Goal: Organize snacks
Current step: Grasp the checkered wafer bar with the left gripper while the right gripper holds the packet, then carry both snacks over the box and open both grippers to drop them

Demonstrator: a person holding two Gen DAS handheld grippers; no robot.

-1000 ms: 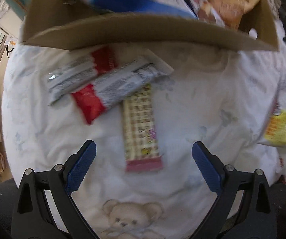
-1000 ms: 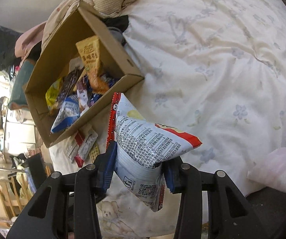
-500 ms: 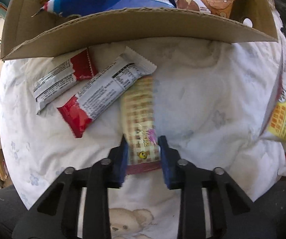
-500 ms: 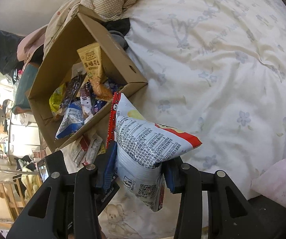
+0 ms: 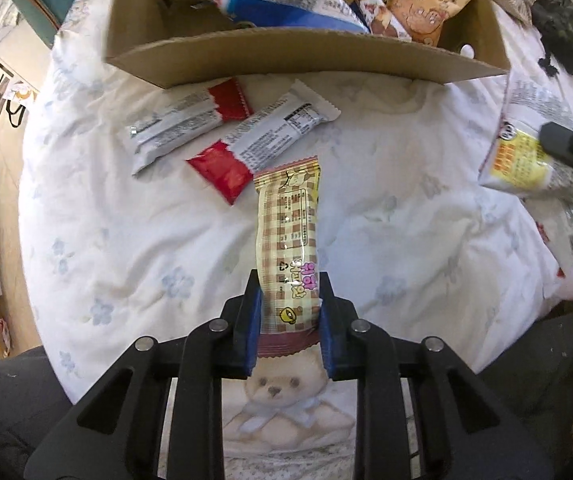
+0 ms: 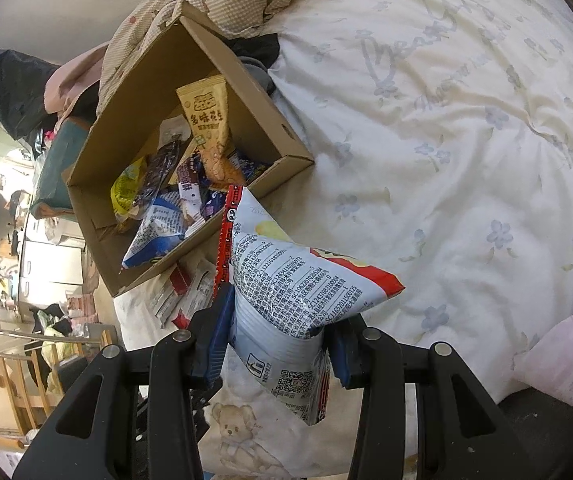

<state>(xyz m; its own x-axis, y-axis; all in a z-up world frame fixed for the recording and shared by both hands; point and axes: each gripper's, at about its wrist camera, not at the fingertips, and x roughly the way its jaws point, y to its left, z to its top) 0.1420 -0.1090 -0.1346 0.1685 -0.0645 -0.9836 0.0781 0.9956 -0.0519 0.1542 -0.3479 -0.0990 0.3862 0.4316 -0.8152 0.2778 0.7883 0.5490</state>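
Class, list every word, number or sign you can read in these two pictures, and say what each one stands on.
"多味花生": tan peanut bag in the cardboard box.
"Beauty", in script: bedsheet.
QR code, and "SC" codes too small to read: chip bag in the right gripper.
Pink Korean letters, blurred: plaid bar in the left gripper.

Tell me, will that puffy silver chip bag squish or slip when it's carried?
The puffy silver chip bag probably squishes: it pinches narrow between the right gripper's fingers. It seems light, mostly air. Its glossy film may slip.
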